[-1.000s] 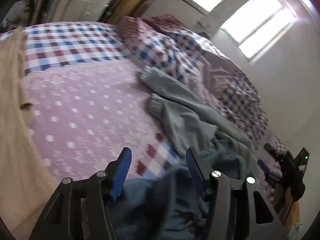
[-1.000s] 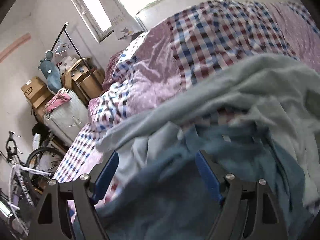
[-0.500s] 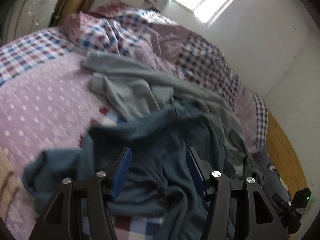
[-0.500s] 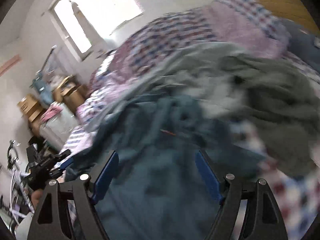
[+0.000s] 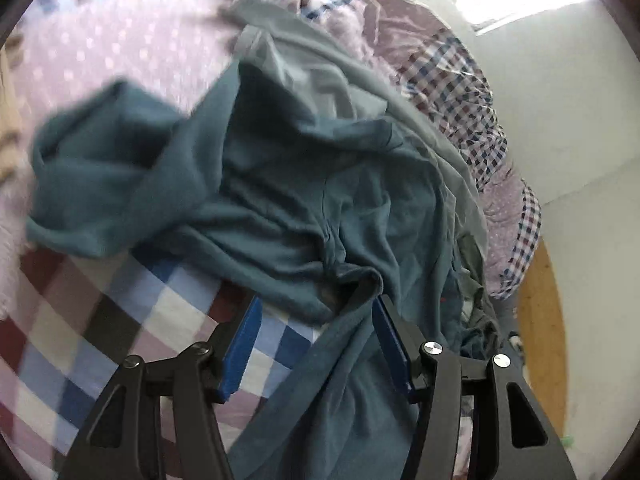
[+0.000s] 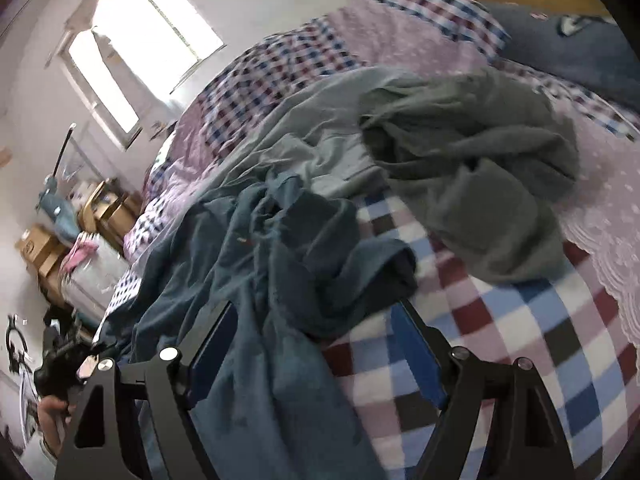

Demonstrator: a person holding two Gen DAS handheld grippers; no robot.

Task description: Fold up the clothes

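A crumpled teal garment (image 5: 280, 184) lies on the bed, partly over a pale grey-green garment (image 5: 304, 64). My left gripper (image 5: 316, 320) hangs low over the teal garment's near edge. Its jaws stand open, and a fold runs between them and brushes the right pad (image 5: 390, 340). In the right wrist view the same teal garment (image 6: 248, 264) spreads between the wide-open jaws of my right gripper (image 6: 316, 332), and neither pad presses on it. Beyond lie a dark grey garment (image 6: 480, 168) and the pale grey-green garment (image 6: 312, 132). The left gripper (image 6: 64, 360) shows at the far left, held by a hand (image 6: 50, 408).
The bed cover (image 6: 520, 360) is checked at the near edge and dotted pink farther on. A bunched checked quilt (image 5: 460, 80) lies by the wall. Wooden floor (image 5: 540, 340) shows beside the bed. Cardboard boxes (image 6: 40, 248) stand under the window (image 6: 132, 40). A navy item (image 6: 568, 52) lies at the bed's far corner.
Both views swung across the bed onto the clothes pile. The left gripper dropped toward the teal garment. The right gripper swept sideways, bringing the dark grey garment into view. Neither jaw width changed.
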